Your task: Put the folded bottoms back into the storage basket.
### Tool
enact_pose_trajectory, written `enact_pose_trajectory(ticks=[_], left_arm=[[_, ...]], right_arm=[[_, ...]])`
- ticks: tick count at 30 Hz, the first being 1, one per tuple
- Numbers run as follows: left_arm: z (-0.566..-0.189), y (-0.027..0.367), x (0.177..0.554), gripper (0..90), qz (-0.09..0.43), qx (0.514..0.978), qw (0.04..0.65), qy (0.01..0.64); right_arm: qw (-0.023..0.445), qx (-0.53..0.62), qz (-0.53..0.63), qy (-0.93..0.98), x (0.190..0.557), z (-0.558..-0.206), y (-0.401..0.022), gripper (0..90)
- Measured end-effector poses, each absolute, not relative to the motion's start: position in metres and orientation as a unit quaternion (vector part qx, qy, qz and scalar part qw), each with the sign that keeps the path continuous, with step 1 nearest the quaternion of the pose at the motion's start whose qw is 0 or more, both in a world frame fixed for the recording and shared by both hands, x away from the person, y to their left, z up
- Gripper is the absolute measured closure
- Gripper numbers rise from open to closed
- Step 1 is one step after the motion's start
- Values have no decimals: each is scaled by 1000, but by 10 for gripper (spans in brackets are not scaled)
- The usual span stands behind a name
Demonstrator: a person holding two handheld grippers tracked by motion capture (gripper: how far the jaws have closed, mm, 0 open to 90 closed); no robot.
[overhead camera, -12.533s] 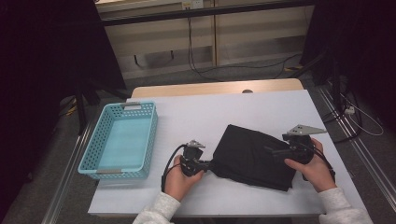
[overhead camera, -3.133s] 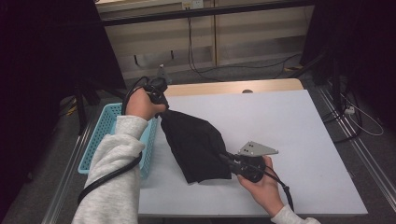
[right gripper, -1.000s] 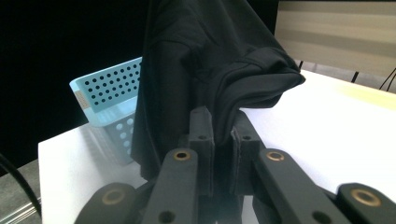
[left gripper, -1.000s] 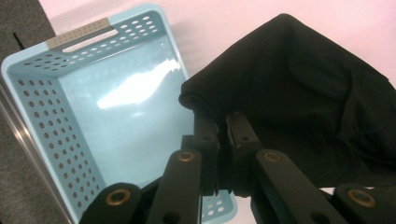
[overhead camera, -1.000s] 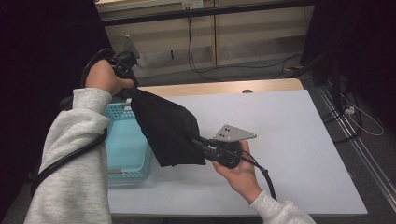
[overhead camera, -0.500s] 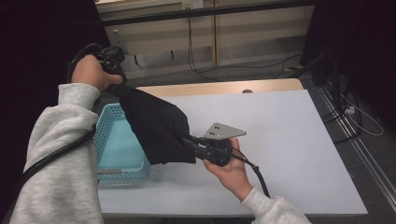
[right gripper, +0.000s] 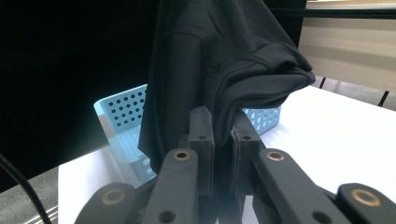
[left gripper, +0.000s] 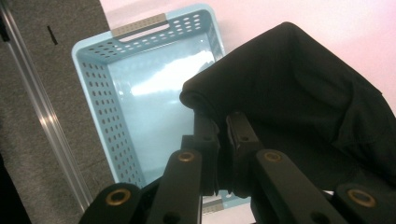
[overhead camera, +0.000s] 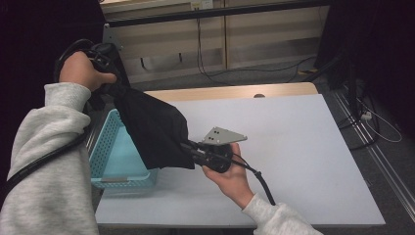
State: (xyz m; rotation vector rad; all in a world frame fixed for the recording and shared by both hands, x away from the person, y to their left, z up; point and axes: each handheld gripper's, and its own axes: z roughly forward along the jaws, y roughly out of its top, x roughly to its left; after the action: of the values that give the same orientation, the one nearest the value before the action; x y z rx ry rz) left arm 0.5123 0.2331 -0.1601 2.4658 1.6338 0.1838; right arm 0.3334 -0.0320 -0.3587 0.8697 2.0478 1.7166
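Nearest me, my right hand-held gripper [overhead camera: 188, 147] sits low over the white tabletop [overhead camera: 303, 156], its jaws clamped on the lower corner of the folded black fabric garment [overhead camera: 154, 129]; the right gripper view shows the cloth's doubled hem pinched between the pads. The garment hangs slanted between my two hands, draped above the near right edge of the light blue perforated plastic basket [overhead camera: 115, 159]. Farther off and higher, my left hand-held gripper [overhead camera: 108, 84] is clamped on the garment's upper corner, above the basket's far end.
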Motion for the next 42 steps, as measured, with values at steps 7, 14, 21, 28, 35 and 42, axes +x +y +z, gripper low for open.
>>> enact_pose_trajectory(ticks=[7, 14, 21, 28, 35, 42], left_arm=[[-160, 244, 514, 846, 71, 823, 90, 556], [-161, 255, 514, 846, 82, 817, 100, 562], [-158, 271, 509, 846, 89, 812, 109, 566], [-161, 290, 508, 846, 93, 807, 111, 573], [-171, 310, 514, 846, 92, 800, 112, 582], [-189, 327, 531, 821, 113, 797, 125, 580]], right_arm=[[164, 295, 604, 722, 336, -359, -15, 821], [154, 294, 604, 725, 339, -360, 1, 820], [149, 287, 608, 725, 341, -359, 12, 821], [141, 282, 610, 727, 341, -359, 28, 821], [131, 278, 608, 732, 345, -365, 48, 821], [138, 277, 601, 737, 352, -369, 75, 769]])
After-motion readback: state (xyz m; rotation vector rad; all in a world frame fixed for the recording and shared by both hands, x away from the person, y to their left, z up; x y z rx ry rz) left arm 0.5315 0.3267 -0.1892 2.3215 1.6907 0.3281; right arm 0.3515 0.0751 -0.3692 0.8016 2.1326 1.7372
